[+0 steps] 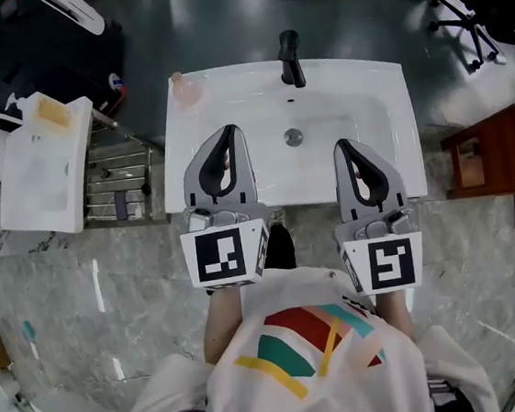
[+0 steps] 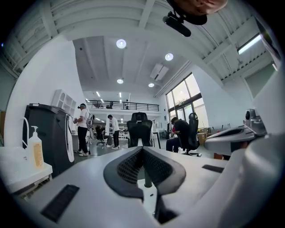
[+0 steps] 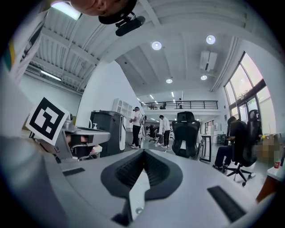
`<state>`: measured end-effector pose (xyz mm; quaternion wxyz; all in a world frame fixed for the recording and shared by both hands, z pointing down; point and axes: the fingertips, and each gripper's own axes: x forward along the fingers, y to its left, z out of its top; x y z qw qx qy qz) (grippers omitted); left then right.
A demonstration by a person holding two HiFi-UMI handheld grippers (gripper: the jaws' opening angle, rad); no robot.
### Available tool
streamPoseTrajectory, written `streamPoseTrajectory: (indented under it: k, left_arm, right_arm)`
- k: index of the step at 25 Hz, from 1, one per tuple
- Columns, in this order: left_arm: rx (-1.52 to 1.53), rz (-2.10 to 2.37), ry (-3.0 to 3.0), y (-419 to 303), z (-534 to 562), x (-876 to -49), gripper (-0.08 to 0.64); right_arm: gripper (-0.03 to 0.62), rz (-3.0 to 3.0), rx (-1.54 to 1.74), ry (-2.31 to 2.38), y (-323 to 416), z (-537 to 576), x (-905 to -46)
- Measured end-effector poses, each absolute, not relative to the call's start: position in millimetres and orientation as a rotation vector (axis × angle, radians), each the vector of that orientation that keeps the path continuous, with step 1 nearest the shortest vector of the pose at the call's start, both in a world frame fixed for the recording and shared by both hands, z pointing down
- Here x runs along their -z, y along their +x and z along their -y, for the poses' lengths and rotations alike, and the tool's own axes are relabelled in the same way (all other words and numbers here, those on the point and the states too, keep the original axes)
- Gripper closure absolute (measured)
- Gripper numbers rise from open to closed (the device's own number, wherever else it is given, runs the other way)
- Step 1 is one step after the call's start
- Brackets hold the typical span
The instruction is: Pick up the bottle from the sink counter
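Left gripper [image 1: 228, 132] and right gripper [image 1: 341, 145], fingers shut on nothing, hang over the front edge of the white sink [image 1: 383, 94], pinkish bottle [image 1: 186, 88] way off at its back-left corner, marble floor [image 1: 110, 291] below.

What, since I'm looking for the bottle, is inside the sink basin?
Only the drain shows in the basin. The left gripper and right gripper cover its near part. The bottle stands outside, at the counter's far left corner.

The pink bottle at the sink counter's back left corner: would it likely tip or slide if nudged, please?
The bottle looks small and translucent, so it is probably light plastic. It stands close to the corner of the glossy white counter, so a nudge might well slide or topple it off.
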<state>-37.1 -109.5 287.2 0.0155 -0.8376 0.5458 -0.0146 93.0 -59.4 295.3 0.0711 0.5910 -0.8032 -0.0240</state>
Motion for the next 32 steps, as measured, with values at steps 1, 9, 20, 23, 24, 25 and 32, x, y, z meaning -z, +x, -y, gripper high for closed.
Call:
streamPoseTrajectory:
  k: [1, 9, 20, 23, 24, 25, 32]
  left_arm:
    - [0.05, -1.691, -2.617, -39, 121, -289, 0.541]
    - [0.033, -1.614, -2.709, -46, 209, -291, 0.541]
    - [0.006, -1.605, -2.742, -44, 252, -288, 0.541]
    - [-0.002, -1.609, -2.71, -40, 254, -281, 0.541]
    - [-0.012, -1.615, -2.697, -40, 252, -278, 0.541]
    - [-0.019, -1.62, -2.687, -41, 251, -275, 0.541]
    - [-0.014, -1.627, -2.637, -31, 241, -265, 0.541]
  right_arm:
    - [0.581, 2.403, 0.061, 1.78, 90, 68, -297]
    - [0.581, 2.345, 0.0, 1.886, 89, 146, -293]
    - [0.581, 2.296, -0.044, 1.917, 95, 184, -297]
    - [0.581, 2.314, -0.005, 1.924, 104, 190, -289]
    - [0.581, 2.32, 0.009, 1.926, 107, 192, -286]
    - [0.581, 2.326, 0.019, 1.926, 109, 193, -284]
    - [0.58, 2.368, 0.039, 1.896, 117, 192, -279]
